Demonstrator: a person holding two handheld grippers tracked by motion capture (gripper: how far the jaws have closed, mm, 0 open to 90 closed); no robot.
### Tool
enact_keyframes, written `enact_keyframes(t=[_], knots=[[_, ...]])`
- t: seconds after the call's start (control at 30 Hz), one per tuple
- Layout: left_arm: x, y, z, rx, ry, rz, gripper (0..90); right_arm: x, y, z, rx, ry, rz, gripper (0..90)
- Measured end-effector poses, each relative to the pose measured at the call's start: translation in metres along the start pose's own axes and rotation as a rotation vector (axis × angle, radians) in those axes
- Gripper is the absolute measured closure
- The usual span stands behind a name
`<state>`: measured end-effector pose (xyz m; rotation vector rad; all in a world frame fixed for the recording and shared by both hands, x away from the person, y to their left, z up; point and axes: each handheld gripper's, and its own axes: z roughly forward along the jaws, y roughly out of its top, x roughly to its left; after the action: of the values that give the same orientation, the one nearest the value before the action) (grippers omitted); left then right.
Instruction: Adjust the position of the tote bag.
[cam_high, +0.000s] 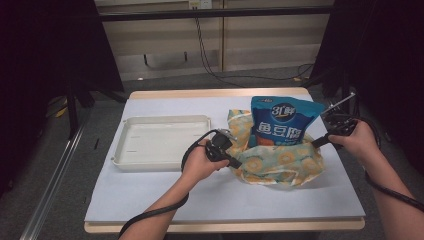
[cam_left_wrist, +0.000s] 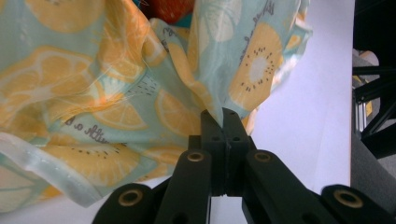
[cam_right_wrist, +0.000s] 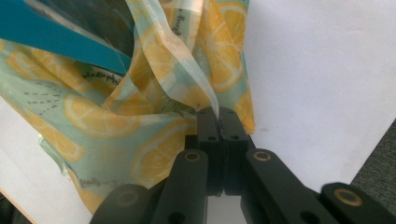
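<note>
A lemon-print plastic bag (cam_high: 280, 162) lies on the white table top, right of centre. A blue snack packet (cam_high: 281, 122) stands upright inside it, its top sticking out. My left gripper (cam_high: 236, 163) is shut on the bag's left edge; in the left gripper view the jaws (cam_left_wrist: 223, 114) pinch a fold of the bag (cam_left_wrist: 116, 93). My right gripper (cam_high: 316, 143) is shut on the bag's right edge; the right gripper view has a thin flap of the bag (cam_right_wrist: 140, 107) clamped at the jaw tips (cam_right_wrist: 218, 113), with the blue packet (cam_right_wrist: 51, 32) behind it.
An empty white tray (cam_high: 162, 141) sits on the table to the left of the bag. The table's front and right edges are close to my hands. Dark stands and cables surround the table on the floor.
</note>
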<state>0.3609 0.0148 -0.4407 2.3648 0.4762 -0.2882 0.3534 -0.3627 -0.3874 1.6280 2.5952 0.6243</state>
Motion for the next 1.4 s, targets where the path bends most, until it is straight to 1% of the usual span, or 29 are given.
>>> enact_keyframes(t=[0.03,0.07,0.1,0.17,0.2,0.27,0.3,0.37,0.43,0.53,0.6,0.63,0.67,0.7,0.77,0.8,0.83,0.87,0.9,0.93,0.97,1.0,1.1,1.13,1.2,1.27,1.3,1.37,1.4], knots=[[-0.001,-0.002,0.002,0.006,0.002,-0.005,90.0,0.000,0.000,0.000,-0.002,-0.003,-0.007,89.0],[0.001,-0.002,0.003,0.034,-0.002,0.020,90.0,-0.001,-0.001,0.001,-0.002,-0.008,-0.017,88.6],[0.001,-0.004,0.005,0.039,-0.007,0.008,90.0,0.000,-0.001,0.000,0.001,-0.009,-0.012,88.4],[0.002,-0.007,0.006,0.069,-0.009,0.024,90.0,0.000,-0.003,0.000,-0.011,0.000,-0.005,88.3],[0.000,-0.008,0.008,0.059,-0.002,0.010,90.0,-0.001,-0.003,0.000,-0.007,-0.004,-0.005,88.3],[0.000,-0.009,0.008,0.089,-0.011,0.029,90.0,-0.001,-0.005,0.001,-0.009,-0.004,0.006,88.1],[-0.001,-0.010,0.009,0.074,-0.008,0.011,90.0,-0.002,-0.007,0.001,-0.016,-0.005,-0.003,87.9],[-0.001,-0.009,0.008,0.087,-0.012,0.020,90.0,-0.001,-0.008,0.003,-0.010,-0.015,-0.002,87.2],[0.000,-0.009,0.006,0.076,-0.011,0.007,89.2,0.000,-0.010,0.004,-0.001,-0.018,-0.005,83.4],[0.001,-0.007,0.002,0.060,-0.013,0.000,80.4,0.003,-0.010,0.002,0.003,-0.045,-0.005,73.6],[0.000,-0.005,-0.002,0.036,-0.001,-0.024,68.6,0.003,-0.011,0.000,-0.012,-0.036,-0.023,63.9],[0.002,-0.003,-0.006,0.031,-0.004,-0.015,63.0,0.005,-0.011,-0.002,-0.009,-0.044,-0.014,59.6],[0.001,-0.002,-0.008,0.017,-0.006,-0.036,58.7,0.007,-0.011,-0.004,-0.008,-0.048,-0.012,56.4],[0.002,0.000,-0.012,0.022,0.001,-0.021,54.5,0.009,-0.012,-0.006,-0.012,-0.051,-0.019,52.3],[0.001,0.004,-0.016,0.004,0.016,-0.037,44.5,0.011,-0.012,-0.008,-0.024,-0.046,-0.025,44.8],[0.001,0.006,-0.019,0.013,0.018,-0.029,42.1,0.013,-0.012,-0.009,-0.017,-0.039,-0.028,40.8],[0.000,0.008,-0.022,-0.011,0.020,-0.042,40.9,0.014,-0.012,-0.010,-0.020,-0.046,-0.034,37.9],[0.001,0.010,-0.024,-0.010,0.018,-0.038,37.8,0.016,-0.012,-0.012,-0.022,-0.053,-0.025,34.7],[0.001,0.012,-0.027,-0.020,0.028,-0.046,34.0,0.017,-0.013,-0.013,-0.023,-0.051,-0.044,33.1],[0.001,0.014,-0.029,-0.028,0.028,-0.045,32.3,0.019,-0.013,-0.014,-0.029,-0.049,-0.051,31.9],[0.001,0.016,-0.032,-0.013,0.038,-0.036,31.4,0.020,-0.014,-0.015,-0.034,-0.048,-0.054,29.3],[0.002,0.018,-0.033,-0.016,0.048,-0.033,30.2,0.021,-0.014,-0.016,-0.029,-0.052,-0.044,26.7],[0.004,0.023,-0.037,-0.025,0.044,-0.042,27.2,0.021,-0.017,-0.019,-0.044,-0.056,-0.054,22.1],[0.005,0.025,-0.039,-0.022,0.046,-0.038,26.8,0.022,-0.018,-0.019,-0.032,-0.054,-0.039,20.2],[0.006,0.028,-0.040,-0.029,0.050,-0.043,26.5,0.022,-0.020,-0.020,-0.026,-0.057,-0.036,18.1],[0.007,0.032,-0.042,-0.020,0.049,-0.037,26.0,0.024,-0.023,-0.022,-0.028,-0.070,-0.029,15.9],[0.007,0.034,-0.043,-0.028,0.051,-0.037,26.0,0.025,-0.023,-0.023,-0.038,-0.082,-0.021,15.0],[0.008,0.039,-0.045,-0.029,0.046,-0.029,25.6,0.029,-0.026,-0.024,-0.049,-0.082,-0.012,11.8],[0.008,0.041,-0.047,-0.038,0.041,-0.032,25.4,0.031,-0.027,-0.024,-0.039,-0.087,-0.020,10.4]])
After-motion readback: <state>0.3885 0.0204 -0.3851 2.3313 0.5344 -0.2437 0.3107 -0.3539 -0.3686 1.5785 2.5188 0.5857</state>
